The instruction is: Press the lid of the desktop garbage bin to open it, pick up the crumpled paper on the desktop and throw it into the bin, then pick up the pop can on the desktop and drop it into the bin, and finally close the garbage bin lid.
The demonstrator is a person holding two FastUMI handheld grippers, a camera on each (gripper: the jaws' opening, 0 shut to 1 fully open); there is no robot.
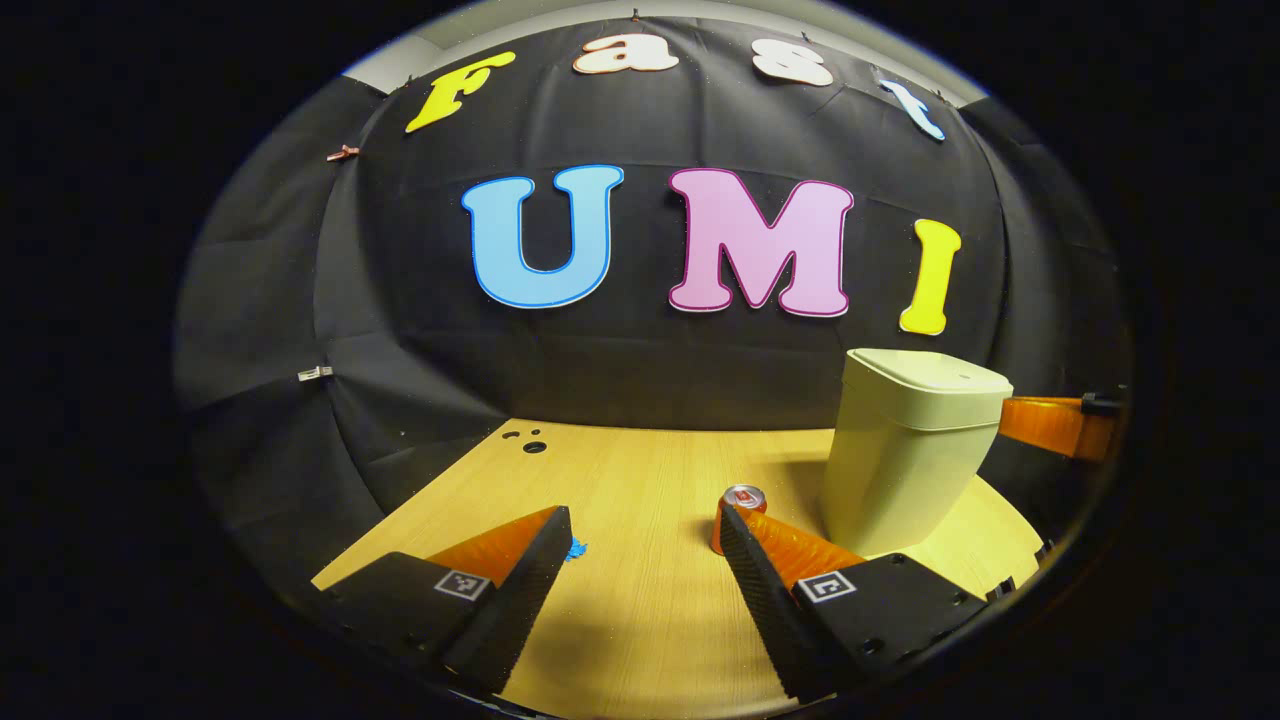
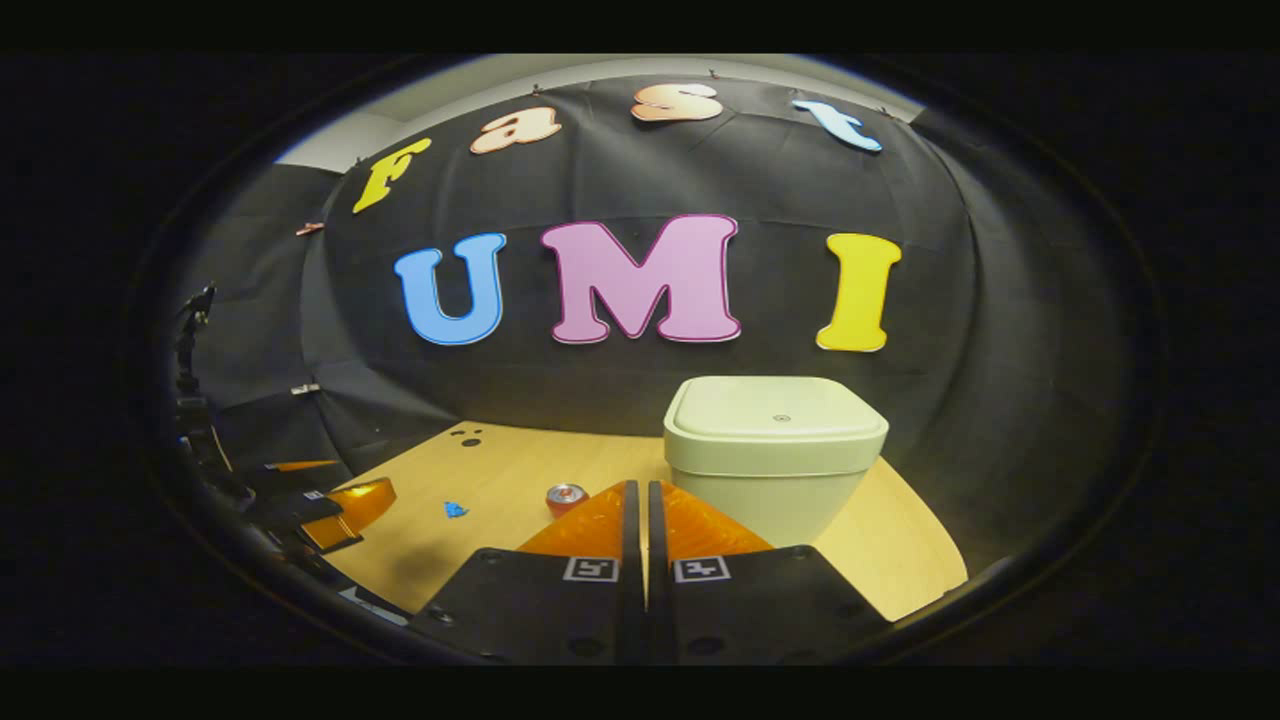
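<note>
The desk (image 1: 640,480) is a light wooden top that runs back to the black cloth wall, with a few small round holes (image 1: 534,446) near its far left corner. Most of its surface is bare, and a wide open stretch lies across the middle and left.

The bin (image 2: 775,470) stands upright toward the far right part of the desk, near the back edge, its lid (image 2: 778,408) lying flat and closed. In the left gripper view bare wood shows between the bin (image 1: 905,470) and the right edge.

The left gripper (image 1: 645,545) hangs above the near edge with its fingers set wide apart and nothing between them; only bare desk lies in the gap. In the right gripper view it (image 2: 340,505) shows at the far left, by the desk's left edge.

The right gripper (image 2: 640,500) has its fingers drawn together, almost touching, with nothing held, and it points at the bin's left front.

The can (image 2: 566,498) stands upright on the desk just left of the bin, apart from it. In the left gripper view the can (image 1: 740,505) is partly hidden behind the right-hand finger.

A small blue scrap (image 2: 455,510) lies on the desk left of the can, well apart from it, with bare wood around it
</note>
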